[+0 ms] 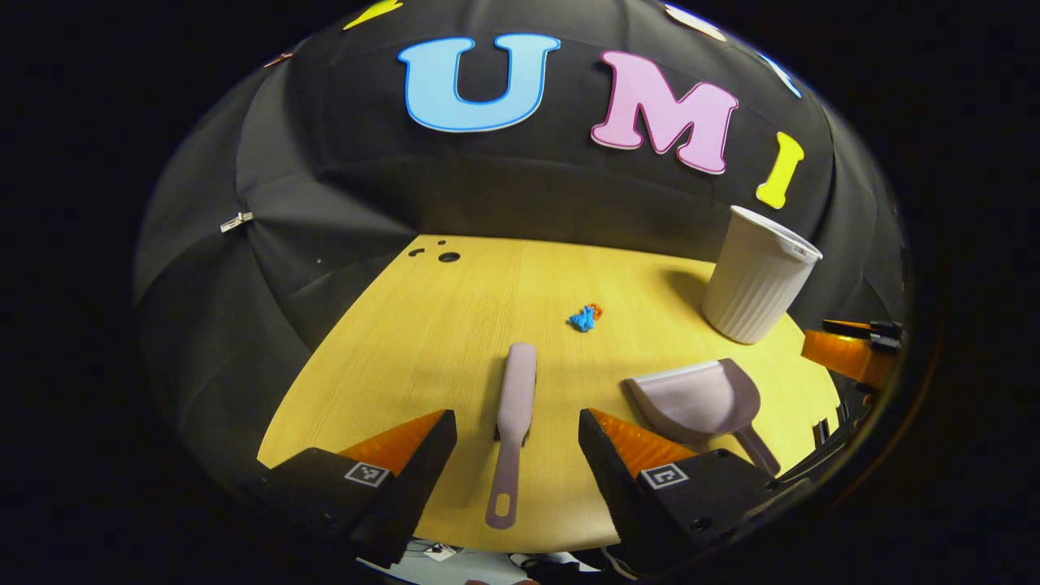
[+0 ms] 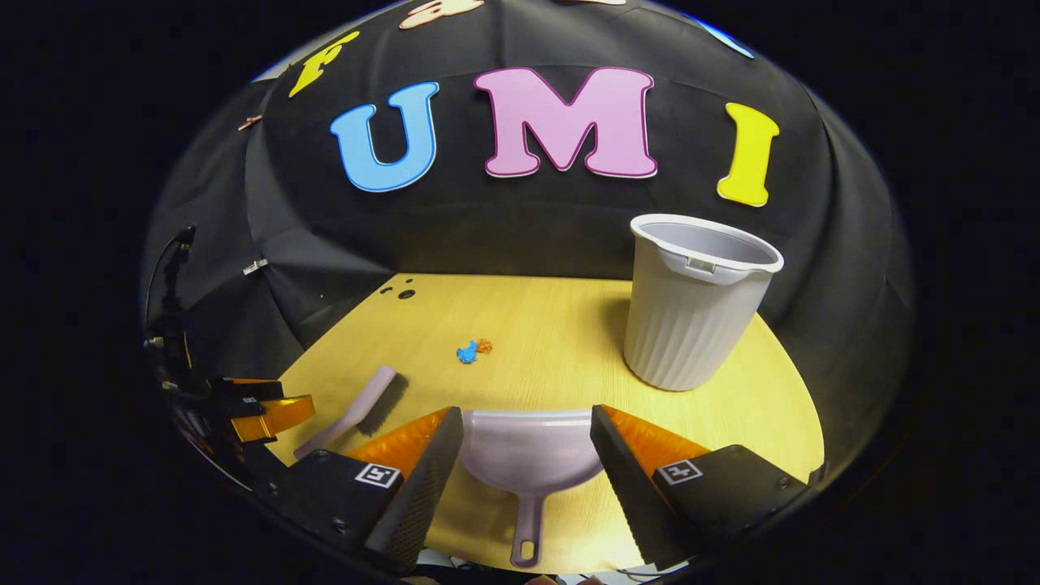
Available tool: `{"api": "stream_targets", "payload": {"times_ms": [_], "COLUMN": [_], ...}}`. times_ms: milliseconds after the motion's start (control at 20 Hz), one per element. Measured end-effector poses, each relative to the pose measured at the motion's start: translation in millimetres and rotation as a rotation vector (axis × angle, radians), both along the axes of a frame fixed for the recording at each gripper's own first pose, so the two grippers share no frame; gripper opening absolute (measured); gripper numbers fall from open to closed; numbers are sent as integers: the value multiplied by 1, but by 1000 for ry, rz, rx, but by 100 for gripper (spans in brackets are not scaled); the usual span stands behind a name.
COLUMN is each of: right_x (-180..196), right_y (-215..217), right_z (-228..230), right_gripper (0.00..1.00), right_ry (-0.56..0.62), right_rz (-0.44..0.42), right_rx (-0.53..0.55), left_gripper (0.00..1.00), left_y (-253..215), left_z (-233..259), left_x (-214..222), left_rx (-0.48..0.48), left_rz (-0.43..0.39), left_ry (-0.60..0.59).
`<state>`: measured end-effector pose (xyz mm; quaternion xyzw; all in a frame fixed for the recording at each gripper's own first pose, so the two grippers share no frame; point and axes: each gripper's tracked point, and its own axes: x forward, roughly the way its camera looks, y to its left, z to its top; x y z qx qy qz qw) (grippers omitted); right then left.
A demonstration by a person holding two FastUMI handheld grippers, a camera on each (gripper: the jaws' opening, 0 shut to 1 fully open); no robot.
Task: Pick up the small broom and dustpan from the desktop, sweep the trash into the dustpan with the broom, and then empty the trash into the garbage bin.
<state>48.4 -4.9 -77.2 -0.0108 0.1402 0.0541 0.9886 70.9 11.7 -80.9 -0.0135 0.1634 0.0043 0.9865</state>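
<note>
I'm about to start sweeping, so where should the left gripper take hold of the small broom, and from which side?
Grip the small broom by its slim handle, the end lying nearest the left gripper. It lies flat on the desktop, lengthwise between the open jaws, bristle head pointing away, so come down from above and close across the handle.

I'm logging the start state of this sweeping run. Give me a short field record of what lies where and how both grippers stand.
broom: lying flat on the table, handle toward the left gripper, broom between its open fingers, not gripped
dustpan: flat on table, handle toward the right gripper, dustpan between its open fingers, not gripped
trash: small blue and orange scraps, mid-table, beyond both tools
bin: upright, open top, bin at far right of table
progress: nothing picked up yet
</note>
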Motion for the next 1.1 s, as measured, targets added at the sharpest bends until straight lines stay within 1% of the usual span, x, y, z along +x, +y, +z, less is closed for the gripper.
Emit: {"api": "stream_targets", "payload": {"times_ms": [150, 300, 450, 550, 700, 850, 1000, 1050, 1100], "right_x": [-4, -6, -11, -13, -15, -16, -16, -17, -17], "right_y": [-5, -7, -10, -10, -12, -12, -14, -16, -16], "right_z": [-13, -24, -42, -55, -72, -86, -98, -101, -105], "right_gripper": [98, 98, 98, 99, 99, 99, 99, 99, 99], "right_ry": [46, 79, 127, 159, 200, 239, 268, 276, 285], "right_rz": [-12, -29, -31, -26, -21, -24, -38, -43, -49], "right_rx": [7, 27, 46, 50, 60, 82, 106, 113, 123], "left_gripper": [96, 96, 96, 96, 96, 91, 88, 86, 82], "left_y": [7, 7, 5, 2, 6, 10, 10, 9, 12], "left_z": [-22, -50, -75, -89, -107, -117, -121, -122, -122], "left_x": [16, 31, 43, 48, 56, 62, 68, 70, 72], "left_rx": [24, 39, 25, -3, 3, 16, 20, 23, 39], "left_rz": [-10, -33, -55, -71, -67, -56, -55, -56, -45], "left_ry": [55, 145, 246, 306, 380, 436, 455, 459, 457]}}
